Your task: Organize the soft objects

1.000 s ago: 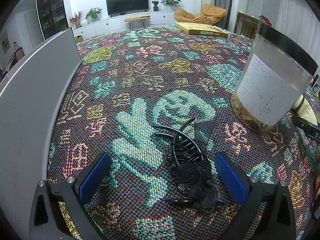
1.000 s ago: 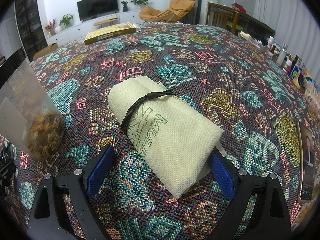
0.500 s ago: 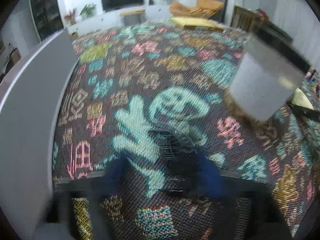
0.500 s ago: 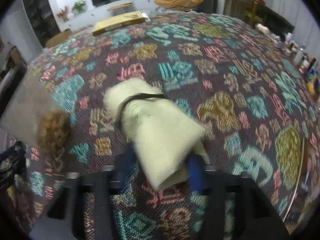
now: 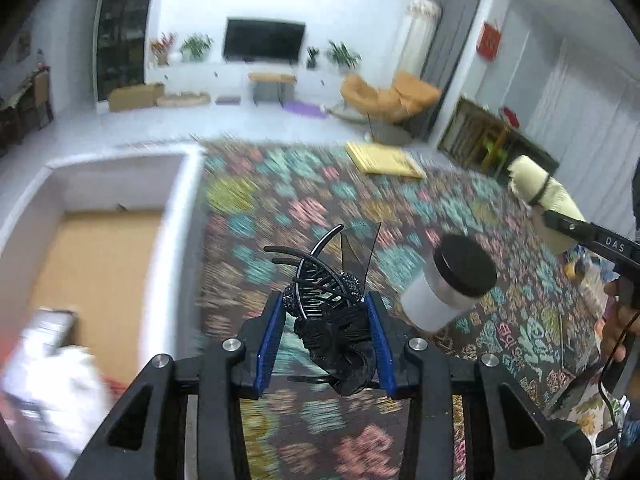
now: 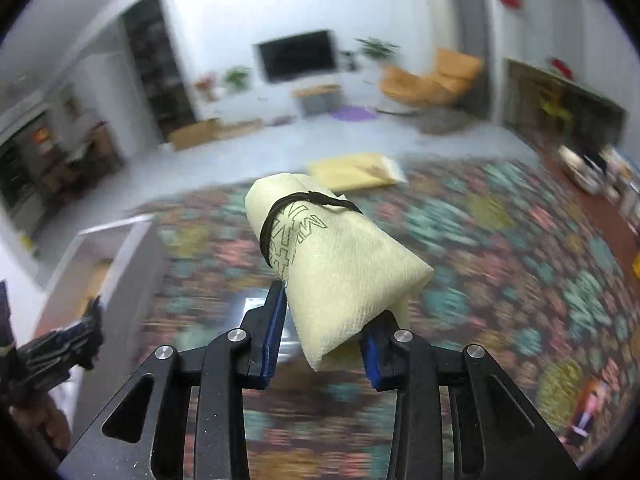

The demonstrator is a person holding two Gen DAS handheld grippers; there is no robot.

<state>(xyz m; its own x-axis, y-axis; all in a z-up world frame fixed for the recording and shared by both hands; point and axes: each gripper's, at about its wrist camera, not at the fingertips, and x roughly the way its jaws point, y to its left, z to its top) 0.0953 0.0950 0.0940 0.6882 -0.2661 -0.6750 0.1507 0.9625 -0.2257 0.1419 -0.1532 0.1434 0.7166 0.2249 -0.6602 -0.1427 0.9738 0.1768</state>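
Between the right gripper's [image 6: 325,330] closing fingers [image 6: 274,328] sits the rolled cloth bag [image 6: 336,264].

The patterned tablecloth [image 5: 304,208] is smeared by motion blur in both wrist views, its motifs unreadable. White things [image 5: 52,376] in the bin [image 5: 188,216] at the left view's lower left are blurred, perhaps packaging. The person's hand [image 5: 618,332] is cut off by the right edge. Print on the cream cloth roll [image 6: 336,256] is partly hidden by its black band [image 6: 280,210].

The left gripper [image 5: 326,336] is clamped on a black hair clip [image 5: 332,320], pointing downward. The right gripper [image 6: 324,332], jaws closing, pinches a cloth roll [image 6: 332,256], likewise angled down.
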